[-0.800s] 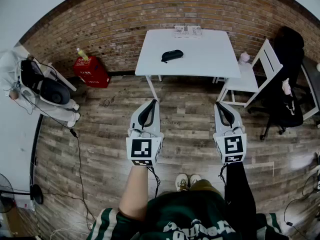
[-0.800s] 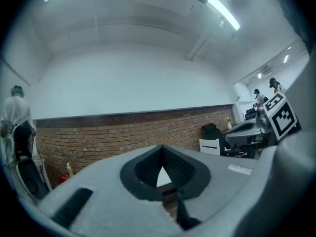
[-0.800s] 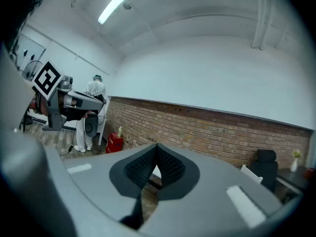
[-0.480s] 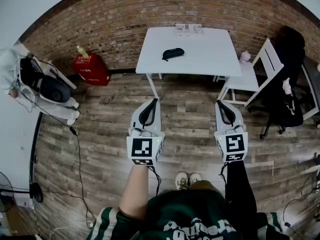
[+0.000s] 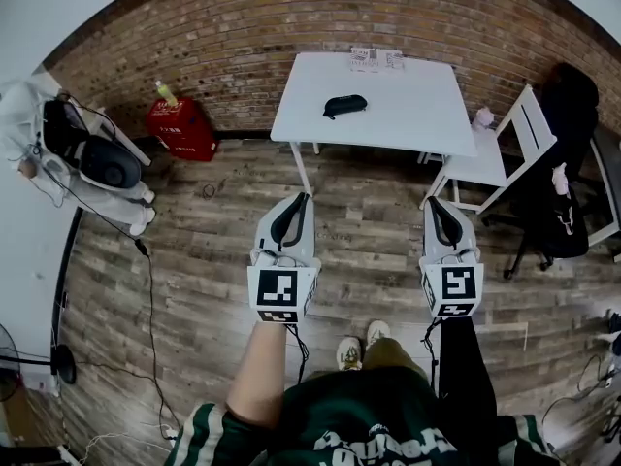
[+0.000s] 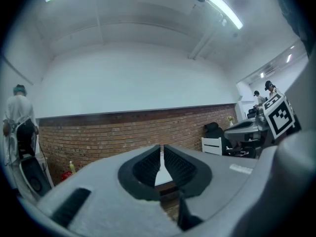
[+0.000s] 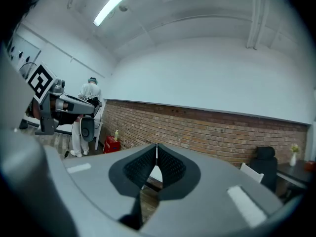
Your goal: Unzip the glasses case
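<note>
Glasses case [image 5: 344,106]: dark, lies flat on the white desk [image 5: 417,119], about 10 o'clock of the desk's centre. It's near 12 o'clock from you and well out of reach, with nothing touching it. It's likely light and semi-stiff with a soft skin, so expect it to skate on that smooth top when the zip drags. Pin one end of the body with one tongs and pinch the slider tab with the other. The tab is too small to see from here, so check first which end it's at.

Left tongs [image 5: 302,198]: tips together, nothing in them, level over the floor. Right tongs [image 5: 432,202]: same, tips together, empty.

Papers [image 5: 376,59] sit at the desk's 12 o'clock edge, white chair [image 5: 500,149] at its 3 o'clock, both apart from the case.
</note>
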The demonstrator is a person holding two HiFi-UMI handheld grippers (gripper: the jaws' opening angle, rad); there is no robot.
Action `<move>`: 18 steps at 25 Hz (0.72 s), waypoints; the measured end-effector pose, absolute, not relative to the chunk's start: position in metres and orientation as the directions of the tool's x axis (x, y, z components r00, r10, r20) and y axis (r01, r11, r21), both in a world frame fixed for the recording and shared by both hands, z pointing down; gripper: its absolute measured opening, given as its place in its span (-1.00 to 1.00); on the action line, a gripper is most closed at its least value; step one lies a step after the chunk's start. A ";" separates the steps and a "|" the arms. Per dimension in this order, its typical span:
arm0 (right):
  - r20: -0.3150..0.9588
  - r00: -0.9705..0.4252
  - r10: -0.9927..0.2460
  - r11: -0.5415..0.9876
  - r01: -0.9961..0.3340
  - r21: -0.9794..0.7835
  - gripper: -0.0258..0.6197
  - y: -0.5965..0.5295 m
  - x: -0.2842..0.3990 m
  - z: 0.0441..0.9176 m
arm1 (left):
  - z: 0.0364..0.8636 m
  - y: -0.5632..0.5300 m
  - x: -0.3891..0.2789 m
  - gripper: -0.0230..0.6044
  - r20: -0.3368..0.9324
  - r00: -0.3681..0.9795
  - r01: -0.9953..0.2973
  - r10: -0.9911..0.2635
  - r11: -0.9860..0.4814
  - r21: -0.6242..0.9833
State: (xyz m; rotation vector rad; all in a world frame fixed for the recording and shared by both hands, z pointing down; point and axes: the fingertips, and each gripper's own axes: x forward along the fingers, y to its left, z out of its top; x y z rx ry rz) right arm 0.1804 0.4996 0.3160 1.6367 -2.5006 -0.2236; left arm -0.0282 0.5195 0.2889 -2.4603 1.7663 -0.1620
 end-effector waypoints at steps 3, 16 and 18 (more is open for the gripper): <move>0.042 -0.404 -0.914 0.405 -0.897 0.177 -0.58 0.492 0.180 0.320 | 0.284 0.515 -0.024 -0.61 0.010 0.344 -0.927 -0.939 -0.341 -0.158; 0.053 -0.445 -0.894 0.448 -0.883 0.140 -0.40 0.381 0.190 0.337 | 0.294 0.406 0.000 -0.41 -0.004 0.370 -0.924 -0.929 -0.367 -0.105; 0.052 -0.456 -0.888 0.459 -0.879 0.131 -0.37 0.354 0.190 0.337 | 0.292 0.382 0.002 -0.41 -0.002 0.360 -0.928 -0.933 -0.357 -0.107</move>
